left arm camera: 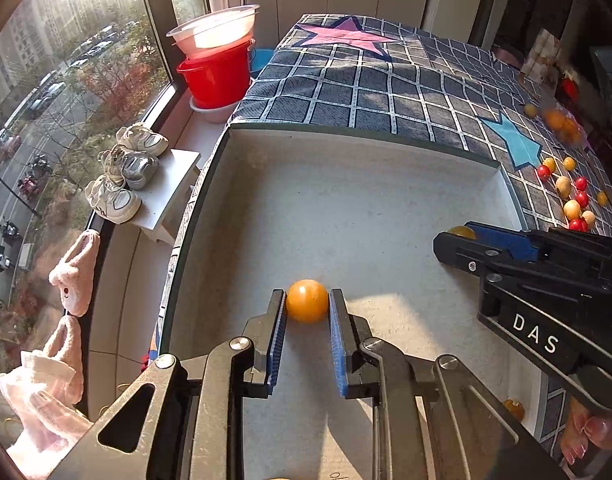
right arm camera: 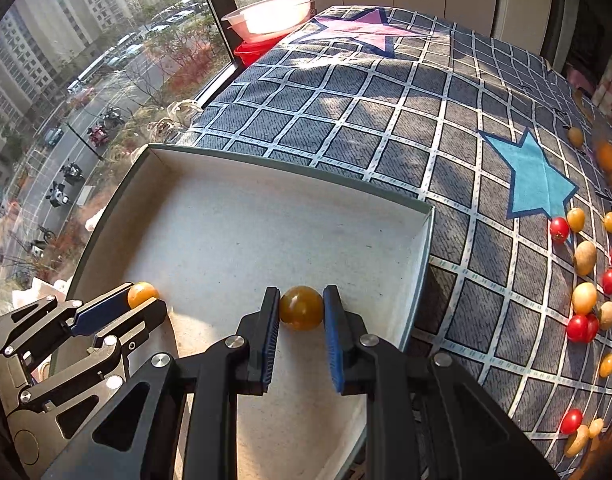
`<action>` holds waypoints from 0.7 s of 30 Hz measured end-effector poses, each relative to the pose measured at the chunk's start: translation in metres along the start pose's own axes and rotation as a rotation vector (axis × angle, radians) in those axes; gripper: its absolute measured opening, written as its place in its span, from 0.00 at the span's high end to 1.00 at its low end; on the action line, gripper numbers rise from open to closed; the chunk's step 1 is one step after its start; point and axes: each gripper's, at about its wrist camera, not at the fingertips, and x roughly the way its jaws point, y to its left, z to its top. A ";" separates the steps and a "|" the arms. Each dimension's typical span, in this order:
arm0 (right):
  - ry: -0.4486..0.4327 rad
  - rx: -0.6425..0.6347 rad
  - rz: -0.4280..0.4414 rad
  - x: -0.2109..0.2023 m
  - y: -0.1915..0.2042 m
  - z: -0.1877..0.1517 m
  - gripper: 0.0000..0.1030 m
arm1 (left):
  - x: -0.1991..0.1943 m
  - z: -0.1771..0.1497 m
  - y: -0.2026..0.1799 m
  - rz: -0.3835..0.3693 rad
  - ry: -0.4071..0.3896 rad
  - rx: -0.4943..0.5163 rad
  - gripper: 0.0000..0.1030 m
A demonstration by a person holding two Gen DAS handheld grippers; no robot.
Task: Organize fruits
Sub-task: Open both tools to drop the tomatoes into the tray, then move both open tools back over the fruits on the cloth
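Inside one white box (right arm camera: 233,240), two grippers, two orange fruits

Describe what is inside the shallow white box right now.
Inside the box, each gripper clamps an orange fruit: left gripper, right gripper. Otherwise bare floor shows; the part under the grippers is hidden.

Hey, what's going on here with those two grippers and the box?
A person is sorting small fruits into a shallow box. The left hand-held gripper is shut on an orange fruit over the box floor. The right hand-held gripper is shut on a darker amber fruit there too. More red and yellow fruits lie on the checked cloth.
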 end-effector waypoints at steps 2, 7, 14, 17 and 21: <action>0.009 0.021 0.030 0.000 -0.004 0.003 0.73 | 0.000 0.000 -0.001 0.003 0.000 0.005 0.78; -0.026 0.037 0.047 -0.012 -0.005 0.006 0.38 | -0.001 0.000 -0.001 0.003 0.011 0.009 0.78; -0.085 0.096 0.087 -0.035 -0.015 0.007 0.32 | -0.011 -0.003 0.001 0.000 -0.042 -0.009 0.12; -0.104 0.100 0.091 -0.045 -0.017 0.005 0.31 | -0.015 -0.003 -0.001 -0.012 -0.043 0.006 0.12; -0.113 0.121 0.115 -0.055 -0.022 0.000 0.24 | -0.019 -0.006 -0.007 -0.014 -0.033 0.028 0.12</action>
